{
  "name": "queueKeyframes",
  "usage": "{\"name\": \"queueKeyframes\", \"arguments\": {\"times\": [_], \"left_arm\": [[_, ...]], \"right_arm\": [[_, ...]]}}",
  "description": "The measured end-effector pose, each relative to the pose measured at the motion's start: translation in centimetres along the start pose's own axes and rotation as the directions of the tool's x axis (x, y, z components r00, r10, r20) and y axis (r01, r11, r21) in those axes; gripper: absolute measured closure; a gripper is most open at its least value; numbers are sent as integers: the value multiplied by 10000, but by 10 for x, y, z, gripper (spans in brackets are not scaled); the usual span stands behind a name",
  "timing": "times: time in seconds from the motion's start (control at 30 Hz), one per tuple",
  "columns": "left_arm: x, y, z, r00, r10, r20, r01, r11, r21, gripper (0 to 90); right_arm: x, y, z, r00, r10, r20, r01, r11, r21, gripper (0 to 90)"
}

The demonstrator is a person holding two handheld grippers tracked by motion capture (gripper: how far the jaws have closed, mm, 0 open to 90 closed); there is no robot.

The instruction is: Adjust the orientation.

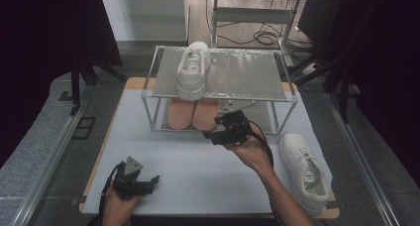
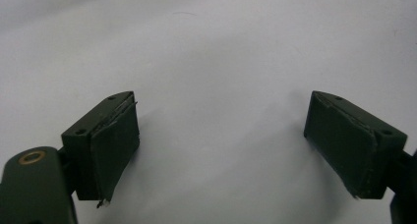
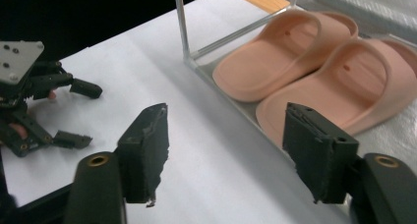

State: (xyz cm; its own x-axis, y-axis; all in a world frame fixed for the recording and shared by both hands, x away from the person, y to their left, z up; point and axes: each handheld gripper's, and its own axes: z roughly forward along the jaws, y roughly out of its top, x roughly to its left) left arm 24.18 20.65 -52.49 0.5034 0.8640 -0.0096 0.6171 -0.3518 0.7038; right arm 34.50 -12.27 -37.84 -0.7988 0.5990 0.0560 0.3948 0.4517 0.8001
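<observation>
A white sneaker [image 1: 192,70] lies on the top shelf of a metal rack [image 1: 242,77]. Two pink slides [image 1: 193,113] sit side by side on its lower level, seen close in the right gripper view as one slide [image 3: 280,57] and its mate [image 3: 354,81]. My right gripper [image 1: 210,134] [image 3: 231,155] hovers just in front of the rack beside the slides, jaws open with nothing between them. My left gripper [image 1: 152,182] [image 2: 221,140] rests low at the table's front left, open over bare white surface; the left gripper [image 3: 81,115] also appears far off in the right gripper view.
A second white sneaker [image 1: 303,169] lies on the table's right side, toe toward the rack. The white table [image 1: 188,161] has free room in the middle. The rack's upright post [image 3: 182,22] stands close to the slides.
</observation>
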Motion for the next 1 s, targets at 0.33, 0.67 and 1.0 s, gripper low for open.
{"name": "queueKeyframes", "arguments": {"times": [0.33,0.67,1.0], "left_arm": [[0,0,0,10000,4,-4,-4,10000,0,136],[0,0,0,10000,0,-2,0,10000,6,136],[0,0,0,10000,30,6,-30,10000,34,136]], "right_arm": [[-10,-22,-18,9995,272,170,-279,9986,444,206],[-25,-45,-40,9966,663,487,-706,9931,940,184],[-37,-64,-61,9917,955,861,-1076,9828,1499,226]]}}
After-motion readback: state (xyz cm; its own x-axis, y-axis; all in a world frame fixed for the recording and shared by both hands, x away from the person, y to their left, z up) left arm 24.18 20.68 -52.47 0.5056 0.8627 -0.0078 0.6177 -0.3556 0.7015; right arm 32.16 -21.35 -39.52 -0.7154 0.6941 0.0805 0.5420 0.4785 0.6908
